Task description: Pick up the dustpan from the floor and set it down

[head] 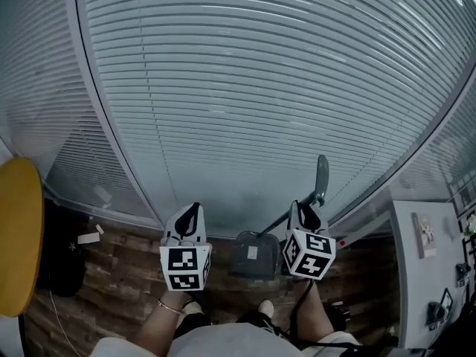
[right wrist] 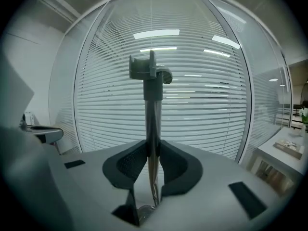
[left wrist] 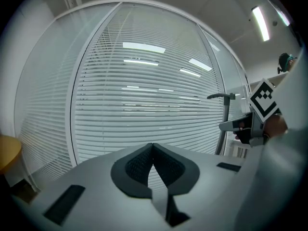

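Observation:
The dustpan hangs off the wooden floor, its dark grey pan (head: 251, 255) between my two grippers in the head view. Its long metal handle (right wrist: 153, 105) stands upright and ends in a grey grip (head: 321, 177) at the top. My right gripper (head: 307, 213) is shut on this handle, with the pads pressed on both sides of the pole (right wrist: 152, 153). To the left of the pan, my left gripper (head: 191, 213) is held at about the same height. Its jaws are shut with the tips touching (left wrist: 153, 147) and nothing between them. The left gripper view shows the handle (left wrist: 224, 124) at its right.
A glass wall with white blinds (head: 245, 88) stands straight ahead. A yellow round top (head: 16, 229) is at the left, with a black object (head: 63, 251) and a white scrap (head: 89, 237) on the floor beside it. A white desk (head: 424, 274) is at the right.

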Demonstrator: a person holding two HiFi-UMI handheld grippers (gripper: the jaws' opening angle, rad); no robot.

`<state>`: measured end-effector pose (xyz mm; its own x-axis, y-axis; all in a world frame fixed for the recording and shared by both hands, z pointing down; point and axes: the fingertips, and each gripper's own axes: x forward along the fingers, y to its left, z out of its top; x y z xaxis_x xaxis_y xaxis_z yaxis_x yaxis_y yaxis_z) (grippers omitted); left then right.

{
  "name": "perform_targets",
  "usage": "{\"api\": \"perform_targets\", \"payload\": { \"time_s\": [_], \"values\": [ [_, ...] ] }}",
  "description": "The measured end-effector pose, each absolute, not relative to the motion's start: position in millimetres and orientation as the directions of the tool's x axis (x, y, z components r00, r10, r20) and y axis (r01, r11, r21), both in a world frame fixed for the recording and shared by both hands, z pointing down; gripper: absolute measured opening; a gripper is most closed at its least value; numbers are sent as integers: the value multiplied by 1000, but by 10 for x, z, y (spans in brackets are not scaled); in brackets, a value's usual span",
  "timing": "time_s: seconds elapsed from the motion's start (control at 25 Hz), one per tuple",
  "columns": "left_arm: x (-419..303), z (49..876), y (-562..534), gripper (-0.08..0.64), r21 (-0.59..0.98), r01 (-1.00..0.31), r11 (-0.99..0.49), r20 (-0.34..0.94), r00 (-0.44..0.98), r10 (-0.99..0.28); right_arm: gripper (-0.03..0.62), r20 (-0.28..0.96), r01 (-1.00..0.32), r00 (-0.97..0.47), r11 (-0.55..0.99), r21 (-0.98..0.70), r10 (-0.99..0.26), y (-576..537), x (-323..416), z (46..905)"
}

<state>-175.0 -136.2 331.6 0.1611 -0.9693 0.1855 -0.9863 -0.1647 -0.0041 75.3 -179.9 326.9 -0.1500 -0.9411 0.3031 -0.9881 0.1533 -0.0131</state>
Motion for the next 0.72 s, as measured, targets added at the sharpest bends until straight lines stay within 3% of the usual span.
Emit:
{"api": "perform_targets", "payload": {
  "time_s": [0.28,0.72],
  "values": [
    [-2311,3239,-1280,17,17,-984,-175,171,176,-970,98,270,-989,-138,148,16,-953,-1739,171,3071],
    [-2623,3322,-960,17,54,-994,-94,191,103,-976,98,270,-970,-218,238,43,-938,-1579,-487,3079]
  ]
}}
